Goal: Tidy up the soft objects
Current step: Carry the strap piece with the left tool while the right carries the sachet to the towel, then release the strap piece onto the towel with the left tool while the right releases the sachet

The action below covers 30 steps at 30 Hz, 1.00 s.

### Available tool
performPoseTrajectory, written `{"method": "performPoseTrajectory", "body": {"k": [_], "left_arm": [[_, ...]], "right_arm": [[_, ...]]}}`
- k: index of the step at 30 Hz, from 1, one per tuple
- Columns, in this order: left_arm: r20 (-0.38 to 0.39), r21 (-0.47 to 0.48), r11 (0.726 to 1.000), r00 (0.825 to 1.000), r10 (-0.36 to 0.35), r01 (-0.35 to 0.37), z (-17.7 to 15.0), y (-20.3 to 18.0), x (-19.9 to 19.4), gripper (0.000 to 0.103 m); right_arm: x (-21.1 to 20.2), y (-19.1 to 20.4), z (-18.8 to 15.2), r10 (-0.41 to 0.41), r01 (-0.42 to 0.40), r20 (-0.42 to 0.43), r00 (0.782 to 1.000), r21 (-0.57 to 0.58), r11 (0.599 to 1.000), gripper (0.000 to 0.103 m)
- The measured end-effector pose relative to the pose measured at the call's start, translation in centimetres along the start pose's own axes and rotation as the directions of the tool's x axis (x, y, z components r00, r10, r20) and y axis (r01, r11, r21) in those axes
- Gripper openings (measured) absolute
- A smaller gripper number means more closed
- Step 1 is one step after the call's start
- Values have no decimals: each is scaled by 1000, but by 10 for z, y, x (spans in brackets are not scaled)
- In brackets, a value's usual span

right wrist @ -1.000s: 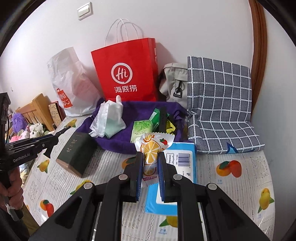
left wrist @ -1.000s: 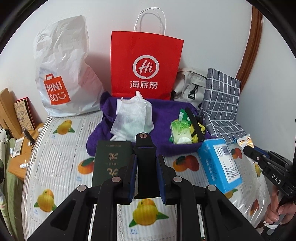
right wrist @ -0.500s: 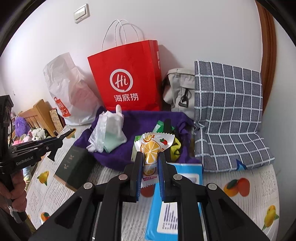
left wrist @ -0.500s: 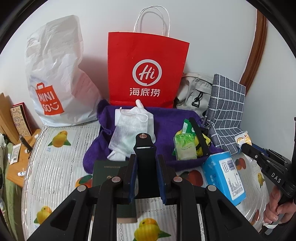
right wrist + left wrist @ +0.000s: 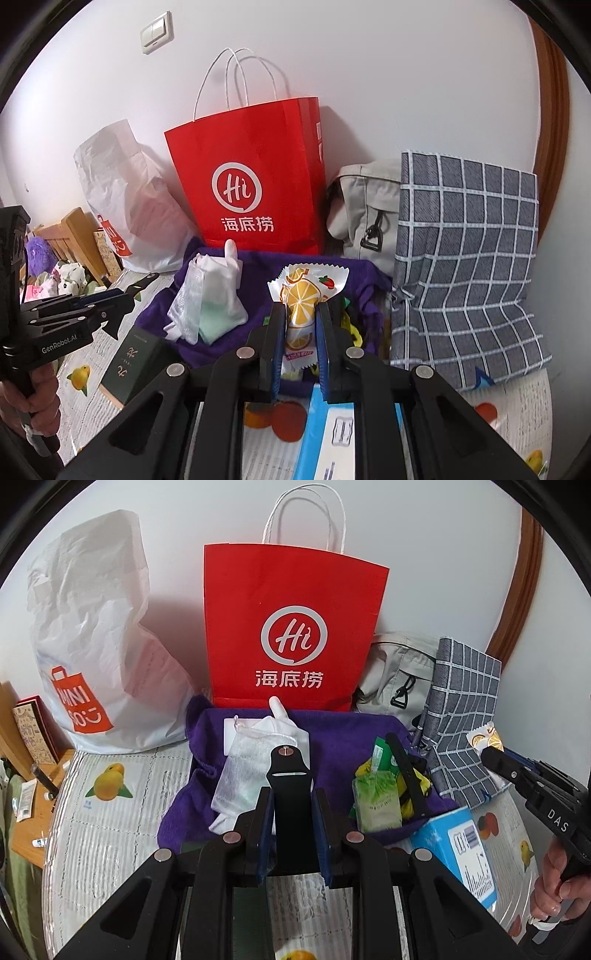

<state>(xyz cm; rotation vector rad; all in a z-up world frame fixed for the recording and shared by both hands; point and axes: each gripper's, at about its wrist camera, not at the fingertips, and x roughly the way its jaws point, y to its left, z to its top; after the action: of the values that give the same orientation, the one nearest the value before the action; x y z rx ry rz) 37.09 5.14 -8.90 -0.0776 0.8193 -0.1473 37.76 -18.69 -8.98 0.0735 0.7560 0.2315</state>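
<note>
My left gripper (image 5: 291, 834) pinches floppy black strap (image 5: 290, 786); right gripper (image 5: 298, 350) pinches light, crinkly snack packet (image 5: 301, 295) mid-body, gently.

My two views face a plain white wall (image 5: 369, 74) lit evenly and softly, with faint shadows cast on it near its foot. A double rocker light switch (image 5: 157, 32) sits high on that wall toward the left. At the right a curved brown wooden frame (image 5: 517, 590) rises along the wall. The supporting surface is a bed with a grey-striped, fruit-printed cover (image 5: 110, 812) whose far edge meets the wall. Beyond its left edge I see a light wooden headboard (image 5: 74, 236) and a wooden bedside surface (image 5: 27, 834) standing lower than the bed.
</note>
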Motion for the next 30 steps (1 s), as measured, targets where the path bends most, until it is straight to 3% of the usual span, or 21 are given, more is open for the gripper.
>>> {"method": "performPoseTrajectory", "body": {"k": [12, 30], "left_arm": [[-20, -29, 1000, 1000, -8, 7, 20, 10, 37, 20], [-102, -44, 997, 993, -67, 63, 21, 12, 98, 20]], "right_arm": [[44, -1, 16, 6, -7, -27, 1000, -26, 1000, 16], [109, -30, 4, 36, -34, -159, 987, 11, 999, 16]]}}
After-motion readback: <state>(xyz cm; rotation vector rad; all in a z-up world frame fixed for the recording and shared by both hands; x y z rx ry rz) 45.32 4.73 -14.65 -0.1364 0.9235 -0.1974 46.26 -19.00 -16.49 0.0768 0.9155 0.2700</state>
